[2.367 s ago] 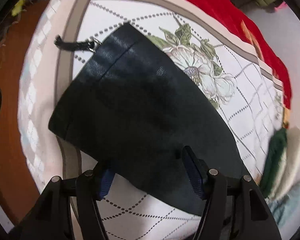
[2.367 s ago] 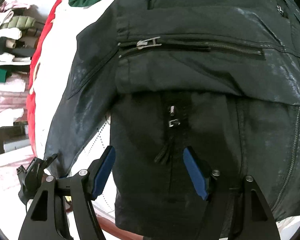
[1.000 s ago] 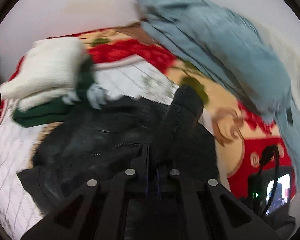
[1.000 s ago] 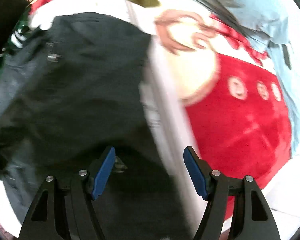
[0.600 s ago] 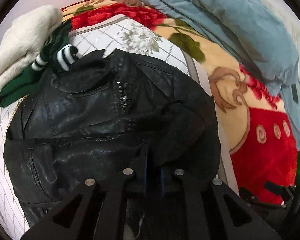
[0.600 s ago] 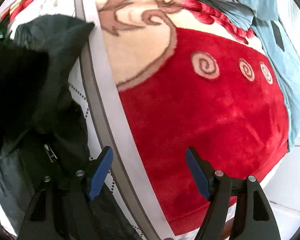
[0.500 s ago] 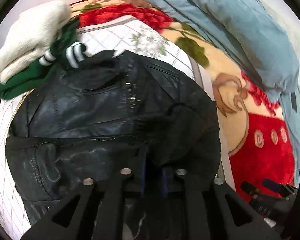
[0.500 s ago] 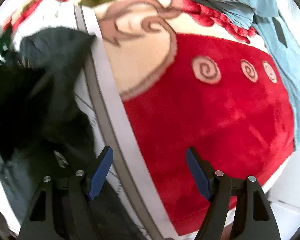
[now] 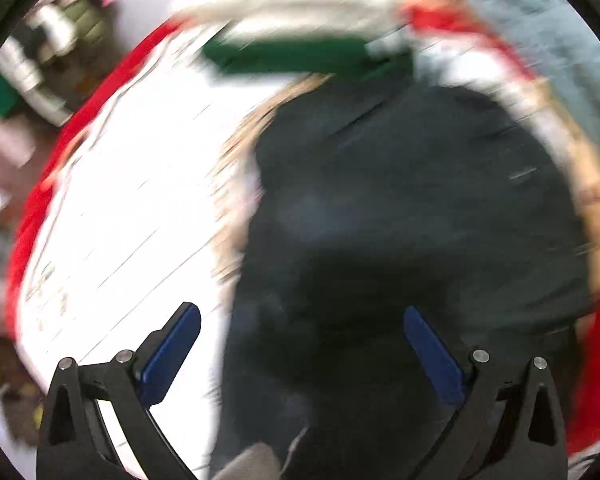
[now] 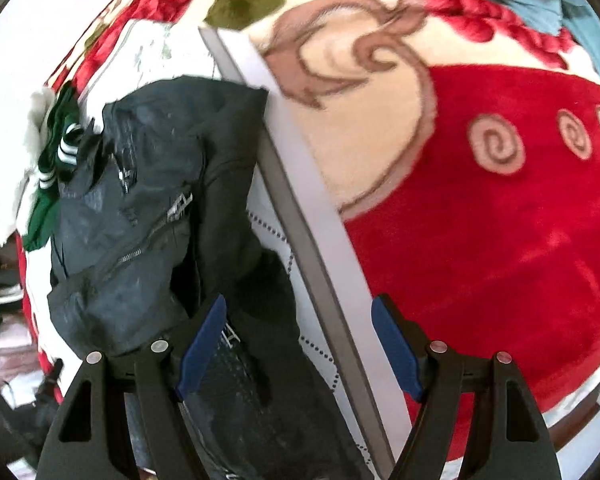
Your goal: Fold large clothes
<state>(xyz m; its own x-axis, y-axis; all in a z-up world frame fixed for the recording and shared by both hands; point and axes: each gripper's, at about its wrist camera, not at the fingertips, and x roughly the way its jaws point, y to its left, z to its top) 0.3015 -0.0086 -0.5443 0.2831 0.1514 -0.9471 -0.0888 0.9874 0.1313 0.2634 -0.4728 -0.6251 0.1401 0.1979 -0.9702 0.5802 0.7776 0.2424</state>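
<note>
A black leather jacket point(image 10: 140, 208) lies bunched on the white quilted blanket point(image 10: 268, 248), zips showing, one sleeve folded across it. In the blurred left wrist view the jacket point(image 9: 400, 220) fills the right half. My left gripper point(image 9: 300, 344) hangs over the jacket's left edge, its jaws opening wide, and the blue pads point(image 9: 172, 344) press on nothing. My right gripper point(image 10: 300, 344) stands open above the jacket's lower right edge and the blanket's grey border point(image 10: 312, 280), gripping nothing.
A green garment with white stripes point(image 10: 56, 152) and a white fluffy one point(image 10: 16, 184) lie just beyond the jacket's collar. A red and cream floral blanket point(image 10: 480, 220) spreads to the right, with blue bedding point(image 10: 580, 8) beyond it. Piled clutter point(image 9: 40, 60) stands past the bed's left side.
My left gripper was shut on a dark fold of the jacket; it has let go, opened wide and swung fast to the left. The right gripper drifted slightly and stayed open.
</note>
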